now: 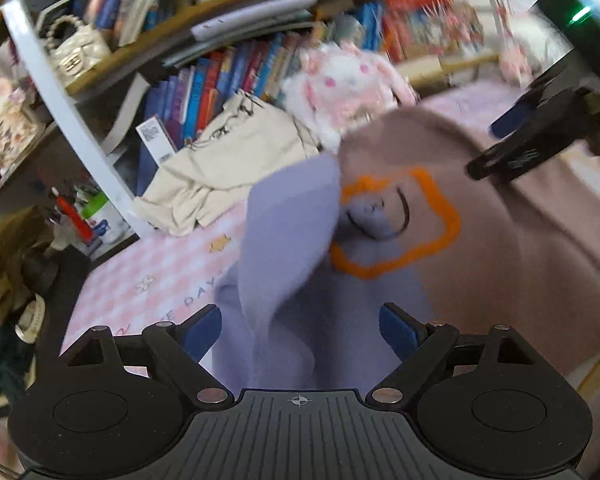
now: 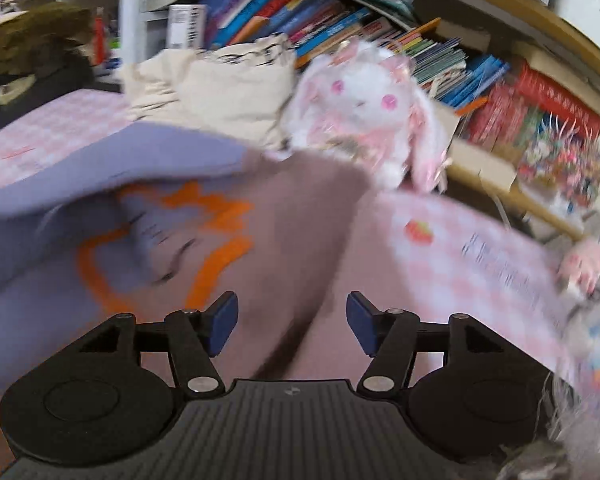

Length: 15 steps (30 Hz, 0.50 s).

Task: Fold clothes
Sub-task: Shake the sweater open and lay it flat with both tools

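Sweater lies on the worktop, its lilac sleeve running straight ahead between our left claw's wide-open, empty pads, nearer than our equally open, empty right claw.

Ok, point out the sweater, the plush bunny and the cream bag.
Sweater (image 1: 500, 248): left wrist view, brown body panel.
Plush bunny (image 2: 360, 100): right wrist view, its white face.
Cream bag (image 1: 236, 152): left wrist view, crumpled middle.
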### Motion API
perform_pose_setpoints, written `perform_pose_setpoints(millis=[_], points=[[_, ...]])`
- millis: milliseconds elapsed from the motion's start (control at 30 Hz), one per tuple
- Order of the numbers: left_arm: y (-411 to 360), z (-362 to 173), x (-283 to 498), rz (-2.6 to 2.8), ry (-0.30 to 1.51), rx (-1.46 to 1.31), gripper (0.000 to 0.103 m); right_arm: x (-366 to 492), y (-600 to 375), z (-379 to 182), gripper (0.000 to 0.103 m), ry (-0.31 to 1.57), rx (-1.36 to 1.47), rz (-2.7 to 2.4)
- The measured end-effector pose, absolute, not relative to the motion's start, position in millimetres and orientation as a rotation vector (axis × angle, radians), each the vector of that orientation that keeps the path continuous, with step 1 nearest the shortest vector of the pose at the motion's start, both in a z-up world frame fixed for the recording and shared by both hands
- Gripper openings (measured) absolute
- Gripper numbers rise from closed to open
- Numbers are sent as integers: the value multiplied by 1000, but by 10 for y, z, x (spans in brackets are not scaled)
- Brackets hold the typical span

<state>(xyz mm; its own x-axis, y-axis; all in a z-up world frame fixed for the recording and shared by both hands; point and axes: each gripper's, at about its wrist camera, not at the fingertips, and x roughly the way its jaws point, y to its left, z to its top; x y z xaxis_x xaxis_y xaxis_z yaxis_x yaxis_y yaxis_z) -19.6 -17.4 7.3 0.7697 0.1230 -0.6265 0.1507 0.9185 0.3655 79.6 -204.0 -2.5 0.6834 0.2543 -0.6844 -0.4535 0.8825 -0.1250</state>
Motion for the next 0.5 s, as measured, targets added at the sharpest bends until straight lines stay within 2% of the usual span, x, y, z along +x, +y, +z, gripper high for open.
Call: perform_pose_setpoints(millis=[67, 133, 200, 233, 333, 367, 433, 467, 500], points=[[-124, 41, -186, -1, 709, 417, 71, 585, -2033, -31, 58, 732, -264, 416], [53, 54, -156, 22, 723, 370, 26, 414, -2013, -59, 56, 749, -259, 410], [295, 96, -94, 43, 723, 305, 10, 310, -1988, -122, 54, 780, -267, 404], [436, 117, -44, 52, 718, 279, 5, 279, -1986, -159, 52, 795, -272, 401], [917, 249, 226, 129, 666, 225, 5, 248, -1997, -226, 39, 835, -279, 386], [1108, 296, 361, 175, 653, 199, 5, 246, -2010, -240, 39, 848, -275, 379], [1482, 405, 709, 288, 655, 135, 16, 240, -2026, -258, 39, 869, -275, 362], [1669, 459, 883, 345, 656, 103, 18, 235, -2027, -266, 39, 876, -279, 354], [1824, 503, 1045, 400, 664, 88, 26, 228, -2028, -275, 39, 884, -282, 352]])
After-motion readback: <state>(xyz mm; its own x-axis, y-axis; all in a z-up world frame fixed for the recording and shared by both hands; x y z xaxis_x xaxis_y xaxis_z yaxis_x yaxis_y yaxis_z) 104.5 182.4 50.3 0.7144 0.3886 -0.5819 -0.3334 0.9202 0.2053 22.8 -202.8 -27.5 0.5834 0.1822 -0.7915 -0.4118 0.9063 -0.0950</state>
